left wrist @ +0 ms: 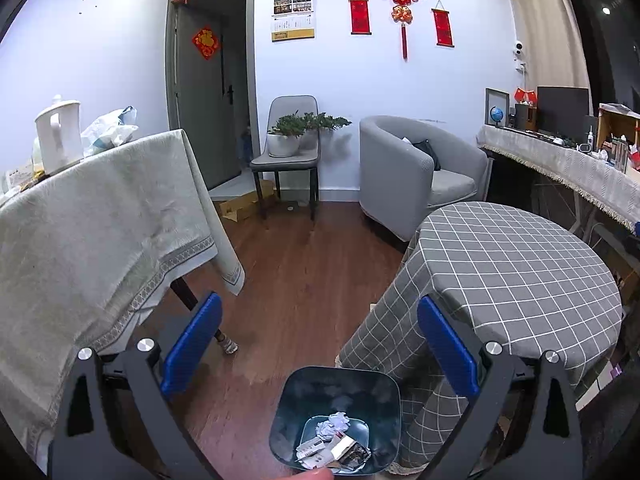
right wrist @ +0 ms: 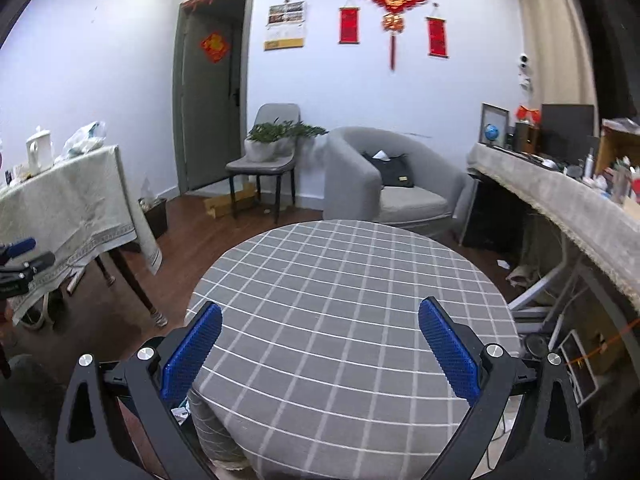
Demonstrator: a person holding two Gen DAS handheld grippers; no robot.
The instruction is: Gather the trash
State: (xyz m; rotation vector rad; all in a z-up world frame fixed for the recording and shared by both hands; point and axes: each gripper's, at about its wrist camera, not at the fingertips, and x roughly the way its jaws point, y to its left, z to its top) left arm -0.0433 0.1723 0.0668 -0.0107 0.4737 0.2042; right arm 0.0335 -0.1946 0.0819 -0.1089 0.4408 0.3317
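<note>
A dark blue trash bin (left wrist: 304,396) stands on the wooden floor beside the round table. It holds crumpled white paper (left wrist: 334,424) and several wrappers (left wrist: 332,450). My left gripper (left wrist: 318,312) hangs open and empty above the bin, its blue pads (left wrist: 192,344) wide apart. My right gripper (right wrist: 320,320) is open and empty above the round table with the grey checked cloth (right wrist: 344,304). No trash shows on that cloth. The left gripper's tip (right wrist: 18,250) shows at the left edge of the right wrist view.
A table with a beige cloth (left wrist: 100,220) stands left, bearing a white kettle (left wrist: 58,132) and a plastic bag (left wrist: 110,128). A grey chair with a potted plant (left wrist: 288,136), a grey armchair (left wrist: 412,168) and a cluttered desk (left wrist: 568,156) stand beyond. A second small bin (right wrist: 154,210) sits by the beige table.
</note>
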